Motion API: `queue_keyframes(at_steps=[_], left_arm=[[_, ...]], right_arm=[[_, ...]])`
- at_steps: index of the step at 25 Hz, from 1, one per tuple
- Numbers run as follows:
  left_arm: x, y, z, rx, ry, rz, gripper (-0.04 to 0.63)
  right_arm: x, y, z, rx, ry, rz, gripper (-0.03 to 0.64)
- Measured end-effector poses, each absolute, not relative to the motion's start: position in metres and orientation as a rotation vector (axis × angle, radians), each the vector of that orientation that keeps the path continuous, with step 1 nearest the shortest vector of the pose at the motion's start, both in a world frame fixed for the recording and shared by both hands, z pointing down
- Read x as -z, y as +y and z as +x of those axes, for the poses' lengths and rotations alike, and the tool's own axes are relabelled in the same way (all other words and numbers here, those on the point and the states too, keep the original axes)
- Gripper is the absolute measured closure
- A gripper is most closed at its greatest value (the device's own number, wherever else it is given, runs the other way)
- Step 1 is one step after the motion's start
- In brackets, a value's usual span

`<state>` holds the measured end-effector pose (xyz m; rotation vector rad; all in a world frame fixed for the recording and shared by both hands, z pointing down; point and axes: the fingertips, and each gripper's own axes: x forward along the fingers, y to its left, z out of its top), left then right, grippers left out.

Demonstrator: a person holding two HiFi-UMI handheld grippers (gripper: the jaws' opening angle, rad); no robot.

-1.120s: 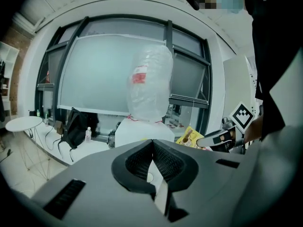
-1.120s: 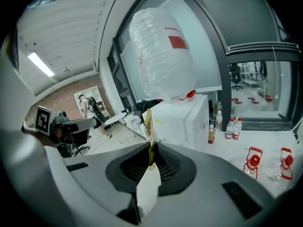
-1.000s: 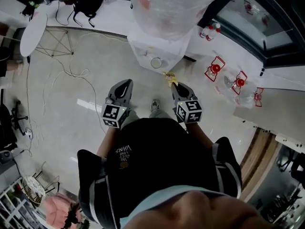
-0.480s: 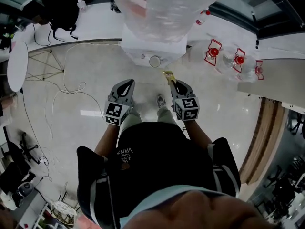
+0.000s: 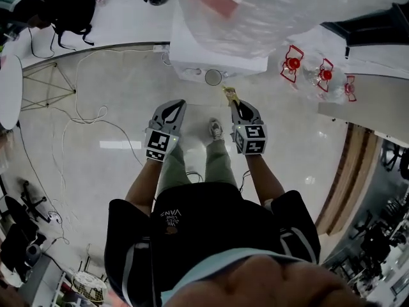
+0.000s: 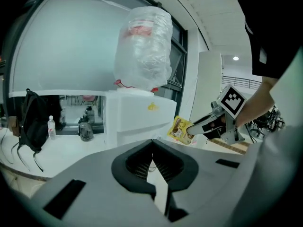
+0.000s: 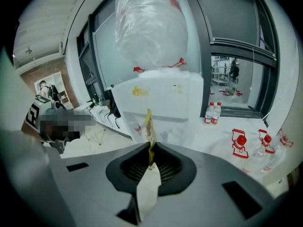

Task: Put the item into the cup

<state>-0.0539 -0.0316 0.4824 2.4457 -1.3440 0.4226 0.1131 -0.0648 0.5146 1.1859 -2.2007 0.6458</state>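
Note:
A small round cup point(image 5: 213, 77) stands on the ledge of the white water dispenser point(image 5: 220, 55). My right gripper point(image 5: 234, 105) is shut on a thin yellow packet point(image 5: 228, 94), whose free end sticks out just short of the cup and to its right. In the right gripper view the packet point(image 7: 149, 125) stands edge-on between the closed jaws of that gripper point(image 7: 151, 156). My left gripper point(image 5: 173, 106) is shut and empty, level with the right one and left of the cup. In the left gripper view, the packet point(image 6: 180, 129) hangs from the right gripper point(image 6: 193, 128).
A big plastic-wrapped water bottle point(image 5: 268, 11) tops the dispenser. Red-handled empty jugs point(image 5: 293, 64) lie on the floor to the right, with two small bottles point(image 7: 211, 112) by the window. Cables point(image 5: 83, 117) trail over the floor at the left. A black backpack point(image 6: 29, 123) rests on a counter.
The person has stepped toward the dispenser, and it and the cup sit a little nearer the grippers. Both grippers stay shut, the right one still holding the packet.

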Motion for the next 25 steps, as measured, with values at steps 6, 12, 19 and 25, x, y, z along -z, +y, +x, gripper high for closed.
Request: queue_keyframes(at_steps=[6, 12, 19, 25], left_arm=[[-0.530, -0.042, -0.057, -0.420, -1.325, 2.455, 0.575], [-0.576, -0.054, -0.055, -0.444, -1.307, 2.468, 0.575], [-0.615, -0.071, -0.043, -0.485, -1.258, 2.538, 0.574], [-0.644, -0.083, -0.046, -0.545, -1.204, 2.600, 0.574]], right_arm=[[-0.559, -0.076, 0.099, -0.625, -2.163, 1.163, 0.558], [-0.599, -0.094, 0.097, -0.549, -2.119, 1.110, 0.558], [-0.630, -0.110, 0.091, -0.456, -2.094, 1.038, 0.558], [-0.654, -0.118, 0.068, -0.390, -2.077, 0.979, 0.558]])
